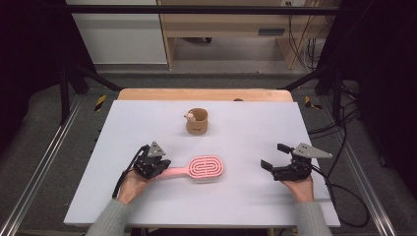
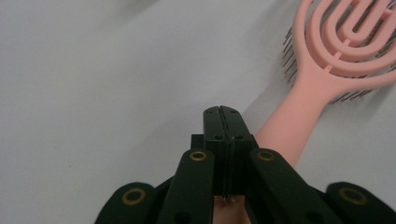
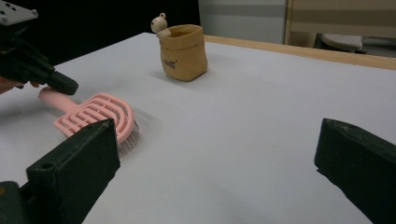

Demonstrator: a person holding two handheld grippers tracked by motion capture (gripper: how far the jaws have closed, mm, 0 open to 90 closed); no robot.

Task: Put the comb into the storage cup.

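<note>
The pink hairbrush (image 1: pixel 199 169) lies flat on the white table (image 1: pixel 246 206), bristles down, its oval head toward the middle of the table and its handle running out to my left. In the left gripper view the handle (image 2: pixel 299 119) passes just to the right of my closed jaws and seems to run under their right side; the jaw faces meet in a tight seam with nothing between them. So my left gripper (image 1: pixel 160 164) sits pressed together on top of or right against the handle end, not clamped on it. I cannot tell from the high view whether it touches the handle or only hovers over it.

To take the brush well, I judge I should spread the left jaws first, shift a little so the handle sits between them, come down until both faces flank it near the table, then close across its narrow width. Gripping close to the end leaves the head free, but the handle looks smooth and rounded, so I would squeeze squarely to stop it rolling.

My right gripper (image 1: pixel 275 162) rests well off to the right of the brush head with its jaws wide apart and nothing in them. Beyond the brush, toward the far edge, stands a small tan pouch (image 1: pixel 197 121) with a little figure at its rim, well clear of both tools.
</note>
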